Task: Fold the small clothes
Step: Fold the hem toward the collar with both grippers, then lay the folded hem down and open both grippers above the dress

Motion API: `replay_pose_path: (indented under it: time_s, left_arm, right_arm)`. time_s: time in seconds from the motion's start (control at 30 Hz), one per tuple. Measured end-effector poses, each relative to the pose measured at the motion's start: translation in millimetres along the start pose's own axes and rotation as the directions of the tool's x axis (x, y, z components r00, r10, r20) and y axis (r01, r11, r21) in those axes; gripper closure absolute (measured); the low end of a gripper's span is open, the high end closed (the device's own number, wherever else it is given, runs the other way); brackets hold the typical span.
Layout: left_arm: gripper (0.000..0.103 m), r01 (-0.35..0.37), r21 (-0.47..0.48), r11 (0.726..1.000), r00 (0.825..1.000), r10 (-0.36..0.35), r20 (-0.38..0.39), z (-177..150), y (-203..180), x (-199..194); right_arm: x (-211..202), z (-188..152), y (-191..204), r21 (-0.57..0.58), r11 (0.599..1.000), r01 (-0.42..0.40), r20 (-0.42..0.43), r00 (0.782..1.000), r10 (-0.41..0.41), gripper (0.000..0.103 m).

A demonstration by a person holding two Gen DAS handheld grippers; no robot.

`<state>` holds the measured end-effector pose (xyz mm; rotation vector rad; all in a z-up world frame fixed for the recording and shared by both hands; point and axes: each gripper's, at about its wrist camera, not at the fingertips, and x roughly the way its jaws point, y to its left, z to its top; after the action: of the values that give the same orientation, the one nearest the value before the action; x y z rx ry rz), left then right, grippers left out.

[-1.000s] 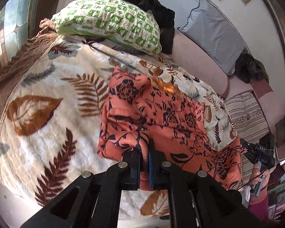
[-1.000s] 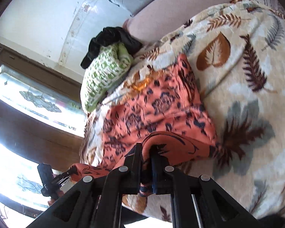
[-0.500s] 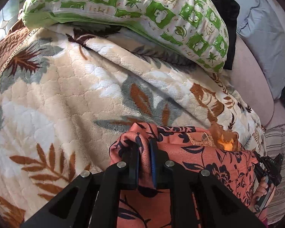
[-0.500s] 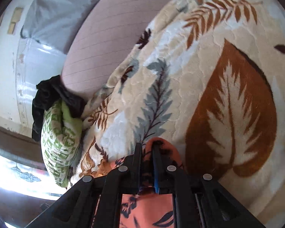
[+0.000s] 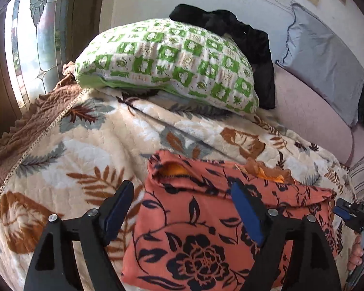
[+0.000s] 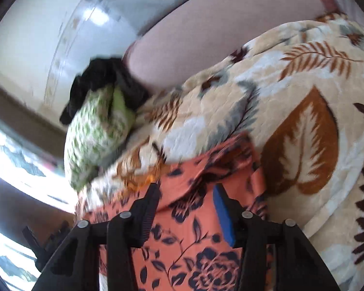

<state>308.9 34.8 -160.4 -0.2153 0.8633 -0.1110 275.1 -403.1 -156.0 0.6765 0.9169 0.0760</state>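
Observation:
An orange garment with dark floral print (image 5: 206, 223) lies folded over on the leaf-patterned blanket (image 5: 72, 150). My left gripper (image 5: 182, 194) is open, its fingers wide apart just above the garment's near left corner, holding nothing. My right gripper (image 6: 186, 194) is open above the garment (image 6: 194, 242) at its right side, also empty. The right wrist view is motion-blurred. The right gripper also shows in the left wrist view (image 5: 351, 213) at the garment's far right edge.
A green-and-white pillow (image 5: 167, 65) lies at the head of the blanket with a black cloth (image 5: 242, 38) behind it. A grey pillow (image 5: 327, 68) leans on the pink sofa (image 5: 310, 114). A stained-glass window (image 5: 31, 36) is at the left.
Both grippers carried the garment's near edge forward over its far part, then opened and let go. The garment now lies folded in half.

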Motion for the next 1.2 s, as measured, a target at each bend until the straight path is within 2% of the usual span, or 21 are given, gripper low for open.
replay_pose_path:
  time_s: [0.07,0.13,0.17,0.2,0.23,0.3,0.4,0.47,0.53,0.6,0.63,0.7,0.77,0.83,0.9,0.93,0.97,1.03,1.1,1.17,1.2]
  left_arm:
    - [0.020,0.028,0.018,0.999,0.998,-0.027,-0.059,-18,-5,16]
    - [0.020,-0.018,0.054,0.998,0.994,0.023,-0.106,-30,-4,37]
    - [0.020,-0.047,0.079,0.996,0.994,0.055,-0.099,-36,-5,44]
    - [0.020,-0.078,0.107,0.991,0.993,0.087,-0.083,-38,-4,50]
    - [0.020,-0.105,0.128,0.986,0.990,0.117,-0.084,-39,-3,56]
    - [0.019,-0.068,0.076,0.995,0.990,0.077,-0.116,-32,8,63]
    - [0.019,-0.036,-0.010,0.999,0.992,0.034,-0.118,-24,23,64]
    - [0.019,-0.040,-0.036,0.999,0.993,0.036,-0.110,-23,27,61]
    - [0.019,-0.046,-0.040,0.998,0.994,0.042,-0.100,-21,27,57]
    - [0.019,-0.077,-0.011,0.997,0.993,0.076,-0.089,-20,23,53]
    - [0.019,-0.090,0.010,0.996,0.992,0.090,-0.085,-21,21,51]
    - [0.019,-0.094,0.046,0.994,0.991,0.098,-0.096,-24,18,52]
    - [0.017,-0.113,0.078,0.991,0.982,0.124,-0.145,-28,21,63]
    - [0.012,-0.114,0.071,0.991,0.980,0.124,-0.154,-30,26,66]
    - [0.011,-0.107,0.042,0.993,0.977,0.113,-0.180,-29,31,65]
    - [0.011,-0.100,0.024,0.995,0.978,0.102,-0.182,-28,31,60]
    - [0.011,-0.095,0.008,0.995,0.983,0.095,-0.155,-26,30,52]
    - [0.011,-0.070,0.009,0.998,0.995,0.070,-0.066,-20,22,31]
    - [0.011,-0.046,0.042,0.998,0.999,0.047,-0.019,-15,9,14]
    - [0.011,-0.039,0.076,0.996,0.999,0.039,0.000,-17,-6,6]
    - [0.011,-0.042,0.097,0.994,0.999,0.043,-0.005,-20,-14,7]
  right_arm:
    - [34,-27,32,-0.082,0.997,0.010,-0.108,0.994,-0.019,0.058]
    - [75,-51,59,-0.165,0.986,0.033,-0.186,0.980,-0.064,0.058]
    - [96,-60,73,-0.212,0.976,0.057,-0.204,0.974,-0.101,0.058]
    - [115,-62,86,-0.254,0.962,0.096,-0.199,0.969,-0.149,0.058]
    - [130,-59,97,-0.286,0.947,0.144,-0.156,0.968,-0.195,0.058]
    - [151,-37,110,-0.304,0.938,0.165,-0.074,0.978,-0.196,0.058]
    - [178,2,107,-0.183,0.964,0.196,-0.036,0.978,-0.206,0.057]
    - [169,14,110,-0.128,0.977,0.169,0.016,0.986,-0.168,0.057]
    - [152,11,125,-0.135,0.986,0.094,0.038,0.995,-0.089,0.057]
    - [138,-5,141,-0.185,0.982,0.041,0.012,0.999,-0.039,0.057]
    - [134,-16,150,-0.217,0.975,0.038,-0.012,0.999,-0.042,0.057]
    - [127,-38,158,-0.243,0.967,0.075,-0.007,0.997,-0.079,0.057]
    - [113,-58,146,-0.204,0.973,0.111,0.024,0.994,-0.108,0.057]
    - [100,-79,125,-0.172,0.969,0.179,0.054,0.984,-0.172,0.057]
    - [95,-99,99,-0.169,0.952,0.257,0.023,0.966,-0.257,0.057]
    - [90,-106,86,-0.164,0.946,0.280,-0.006,0.959,-0.284,0.063]
    - [80,-112,77,-0.161,0.952,0.261,-0.007,0.964,-0.266,0.066]
    - [52,-117,69,-0.142,0.958,0.248,-0.008,0.968,-0.252,0.066]
    - [15,-118,59,-0.102,0.965,0.241,0.053,0.970,-0.236,0.063]
    - [-14,-120,48,-0.084,0.957,0.278,0.116,0.957,-0.267,0.058]
    - [-21,-122,40,-0.076,0.947,0.313,0.121,0.945,-0.303,0.056]
